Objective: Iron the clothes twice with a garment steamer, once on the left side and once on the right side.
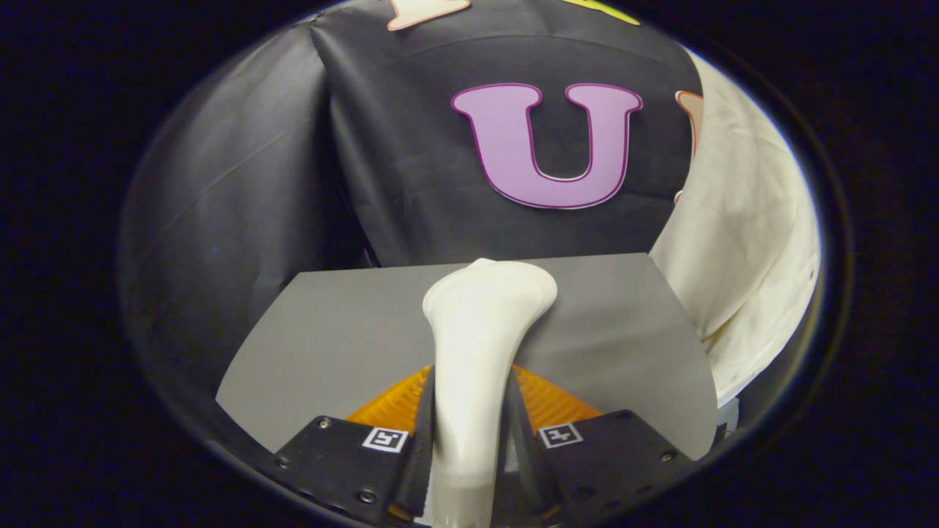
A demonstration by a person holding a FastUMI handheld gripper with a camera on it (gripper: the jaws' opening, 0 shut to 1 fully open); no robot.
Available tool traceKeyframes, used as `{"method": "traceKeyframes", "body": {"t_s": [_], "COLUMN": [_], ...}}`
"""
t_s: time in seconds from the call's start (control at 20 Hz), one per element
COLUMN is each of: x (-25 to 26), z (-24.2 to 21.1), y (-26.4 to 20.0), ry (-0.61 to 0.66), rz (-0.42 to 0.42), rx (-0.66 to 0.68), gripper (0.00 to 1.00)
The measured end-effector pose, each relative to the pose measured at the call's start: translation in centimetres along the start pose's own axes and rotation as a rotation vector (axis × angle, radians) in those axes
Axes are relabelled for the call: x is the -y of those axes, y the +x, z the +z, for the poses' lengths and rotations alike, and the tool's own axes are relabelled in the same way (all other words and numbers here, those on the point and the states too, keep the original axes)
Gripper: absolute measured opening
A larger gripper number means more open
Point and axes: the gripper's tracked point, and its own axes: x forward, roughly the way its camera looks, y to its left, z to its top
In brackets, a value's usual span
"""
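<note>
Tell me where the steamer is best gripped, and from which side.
On its narrow handle, from behind. The steamer widens toward its head, so the slim neck fits between the fingers. The gripper is shut on it there, head pointing ahead over the grey table.

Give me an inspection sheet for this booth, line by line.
Surface: grey table, bare where it shows.
Job's things: white garment steamer held between the fingers, head pointing ahead over the table; cream garment hangs beyond the table, to the right of the steamer.
Clutter: nothing seen.
Grippers: gripper shut on the steamer's handle, both fingers pressing its sides.
Cables: nothing seen.
Surroundings: black cloth wall behind the table.
</note>
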Motion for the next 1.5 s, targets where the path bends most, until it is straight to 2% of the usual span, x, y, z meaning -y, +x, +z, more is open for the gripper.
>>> {"method": "traceKeyframes", "body": {"t_s": [0.25,0.55,0.6,0.65,0.75,1.0,1.25,1.5], "x": [-0.7,-0.8,-1.0,-0.5,-0.4,-0.1,0.2,1.2], "z": [-0.5,-0.7,-0.8,-0.8,0.1,3.6,5.3,6.2], "y": [1.8,1.2,0.9,0.8,-0.1,-3.3,-6.1,-8.6], "ry": [-0.039,-0.007,0.023,0.02,0.03,0.007,-0.034,-0.007], "rz": [0.086,0.042,0.033,0.019,0.025,0.167,0.166,0.188], "rx": [-0.005,-0.03,-0.031,-0.024,0.011,0.183,0.357,0.44], "gripper": [0.5,0.49,0.43,0.41,0.4,0.39,0.39,0.39]}}
